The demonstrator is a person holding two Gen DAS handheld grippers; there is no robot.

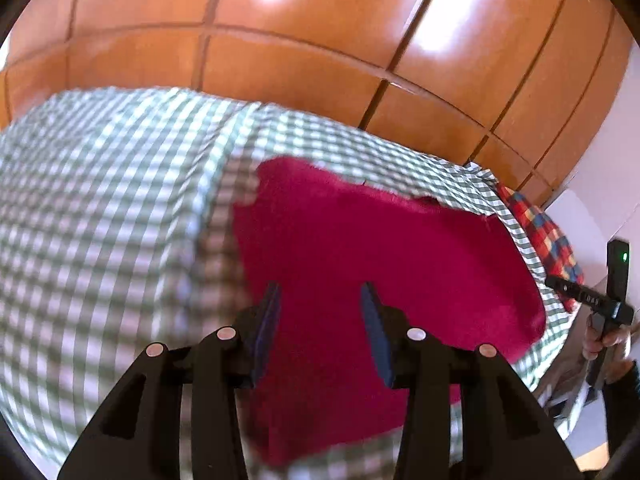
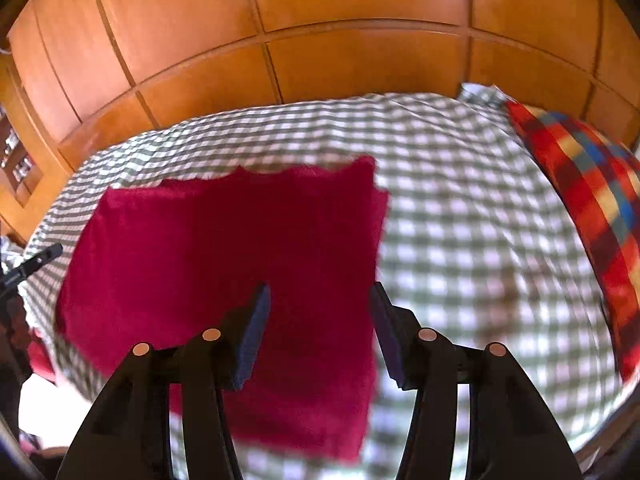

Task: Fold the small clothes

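A dark red cloth [image 1: 380,256] lies flat on a green-and-white checked bedspread [image 1: 100,220]. It also shows in the right wrist view [image 2: 224,248] as a folded, roughly square piece. My left gripper [image 1: 320,292] is open and empty, hovering above the cloth's left part. My right gripper [image 2: 320,292] is open and empty, hovering above the cloth's right edge. The right gripper also shows at the right edge of the left wrist view [image 1: 584,300], held by a hand. Both views are blurred.
The checked bedspread [image 2: 460,220] covers the whole bed. A red, blue and yellow plaid pillow [image 2: 592,200] lies at the bed's right side, also seen in the left wrist view [image 1: 548,236]. Orange wooden wardrobe panels [image 2: 340,68] stand behind the bed.
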